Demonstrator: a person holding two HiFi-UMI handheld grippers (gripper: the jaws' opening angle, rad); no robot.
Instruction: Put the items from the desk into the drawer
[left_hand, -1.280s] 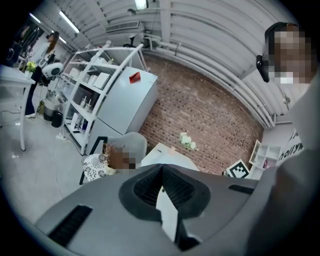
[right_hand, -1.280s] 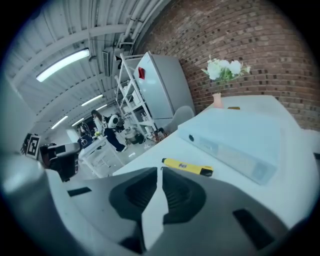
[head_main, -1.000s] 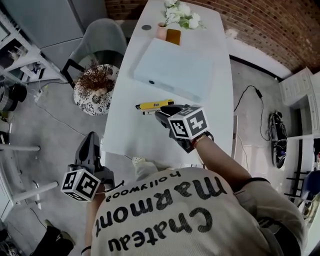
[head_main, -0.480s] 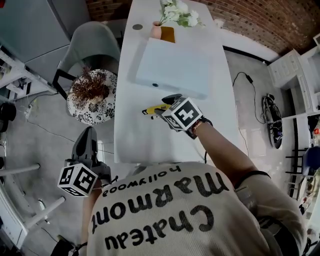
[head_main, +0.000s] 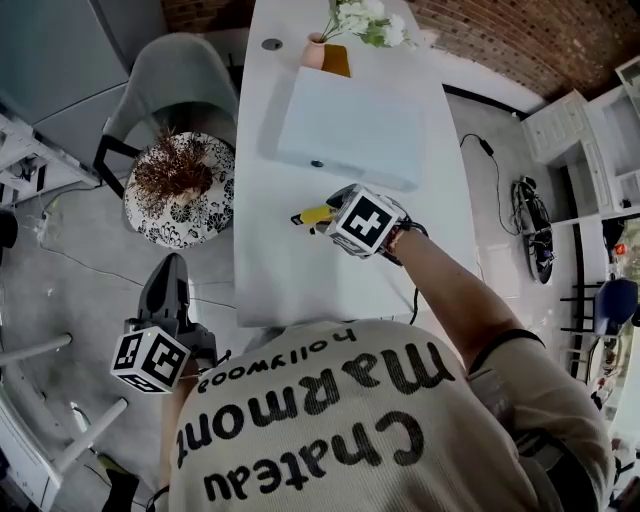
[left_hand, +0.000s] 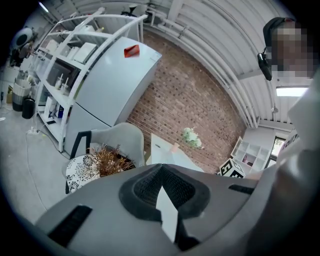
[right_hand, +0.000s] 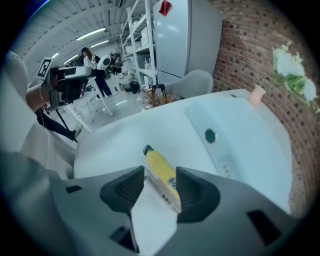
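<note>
Both jaws of the right tool have just been opening and straddle the yellow item, unclenched; a grasp seems next; the left tool hangs shut.

A yellow tool, perhaps a knife, lies flat on the white desk near the drawer.

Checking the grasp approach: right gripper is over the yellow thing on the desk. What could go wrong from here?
1. The right gripper has just been opening; its fingers straddle the yellow tool without pressing it. A thin pale item lies against the tool, so closing may pinch both or flick one away.
2. In the head view both lie near the left edge of the desk; a nudge could knock them off.
</note>
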